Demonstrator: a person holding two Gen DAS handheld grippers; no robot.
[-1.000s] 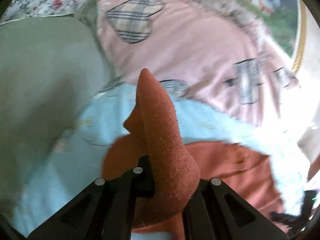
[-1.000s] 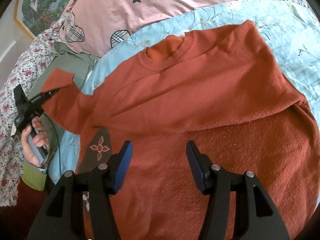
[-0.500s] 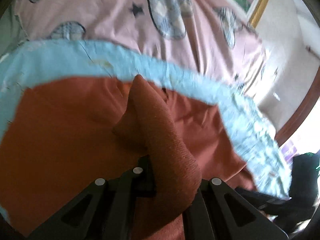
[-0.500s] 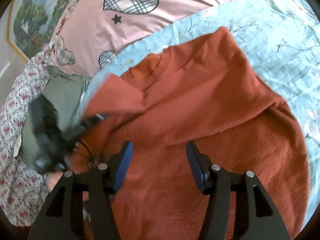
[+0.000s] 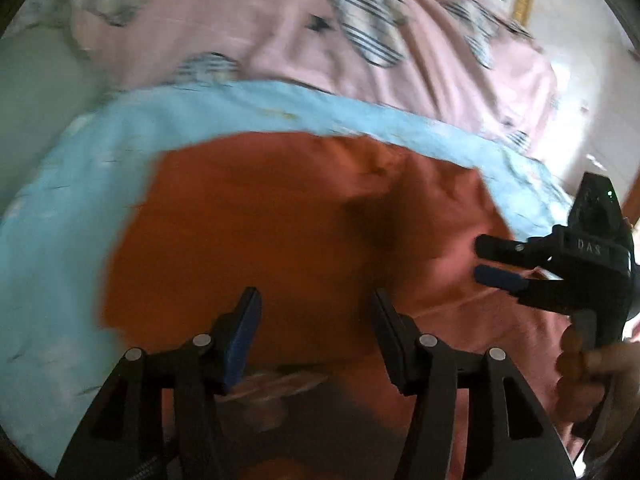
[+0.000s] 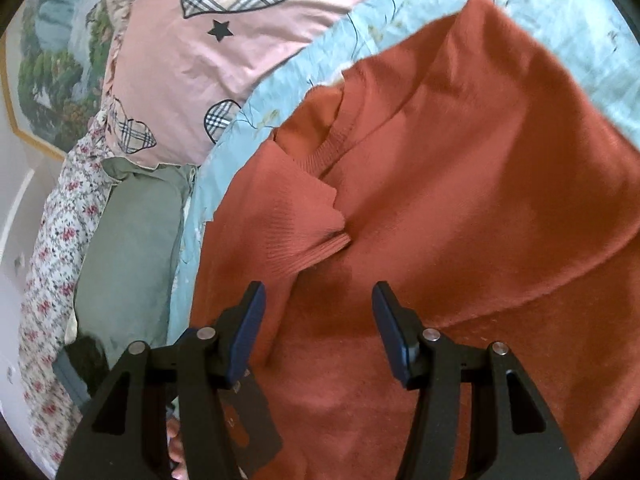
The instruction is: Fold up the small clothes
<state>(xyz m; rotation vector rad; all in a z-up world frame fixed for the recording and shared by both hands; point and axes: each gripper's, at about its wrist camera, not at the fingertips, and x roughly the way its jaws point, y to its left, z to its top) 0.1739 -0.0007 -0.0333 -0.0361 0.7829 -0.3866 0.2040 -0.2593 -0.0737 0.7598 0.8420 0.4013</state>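
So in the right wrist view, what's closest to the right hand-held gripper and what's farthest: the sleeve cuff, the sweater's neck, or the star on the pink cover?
From the right hand-held gripper:
1. Sleeve cuff, just ahead of the fingers, folded onto the sweater.
2. Sweater's neck, farther up the middle.
3. Star, top left on the pink cover.

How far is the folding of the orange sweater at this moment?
Done: one sleeve lies folded across the chest of the orange sweater. In hand: nothing; the left gripper has just been opening and is empty, and the right gripper is open above the fabric. Left: the remaining folds of the body.
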